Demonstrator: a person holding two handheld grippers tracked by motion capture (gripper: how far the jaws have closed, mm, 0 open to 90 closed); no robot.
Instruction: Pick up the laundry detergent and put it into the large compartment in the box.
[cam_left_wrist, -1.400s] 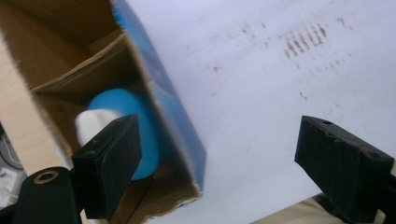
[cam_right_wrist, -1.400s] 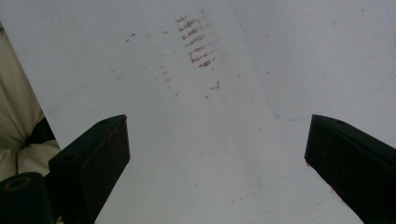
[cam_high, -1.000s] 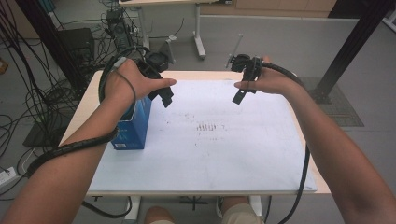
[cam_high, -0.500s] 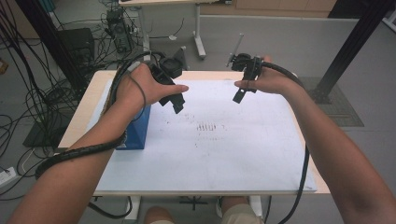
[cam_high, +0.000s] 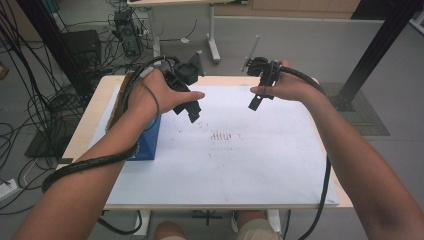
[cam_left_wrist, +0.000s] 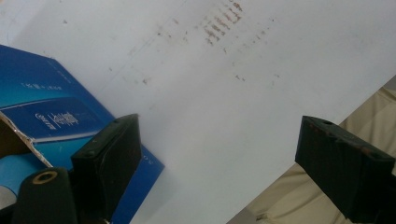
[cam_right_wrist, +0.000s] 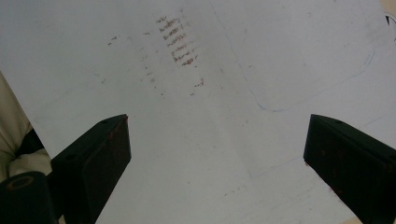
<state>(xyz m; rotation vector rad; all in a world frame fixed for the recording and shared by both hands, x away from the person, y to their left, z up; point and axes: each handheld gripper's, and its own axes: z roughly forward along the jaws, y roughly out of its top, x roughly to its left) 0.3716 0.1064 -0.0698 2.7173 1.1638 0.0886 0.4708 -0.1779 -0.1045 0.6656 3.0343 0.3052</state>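
Note:
My left gripper (cam_high: 193, 114) hangs low over the white sheet (cam_high: 235, 150), just right of a blue carton (cam_high: 150, 141) at the table's left side. In the left gripper view its jaws (cam_left_wrist: 219, 123) stand open with nothing between them; the blue carton (cam_left_wrist: 51, 116), with its flap open, lies beside the left jaw. My right gripper (cam_high: 254, 103) hovers over the sheet's far edge, pointing down. The right gripper view has its jaws (cam_right_wrist: 217, 121) wide open above the bare sheet (cam_right_wrist: 224, 154), near a patch of brown marks (cam_right_wrist: 180, 42).
The sheet covers most of the wooden table (cam_high: 95, 120). Brown smudges (cam_high: 222, 135) mark its middle. Cables and black equipment (cam_high: 85, 47) crowd the floor at the left, a black post (cam_high: 372, 55) stands at the right, and another table's leg (cam_high: 212, 35) is behind.
My left hand and its gripper have shifted a little to the right, off the blue carton and over the sheet. The right gripper has stayed where it was.

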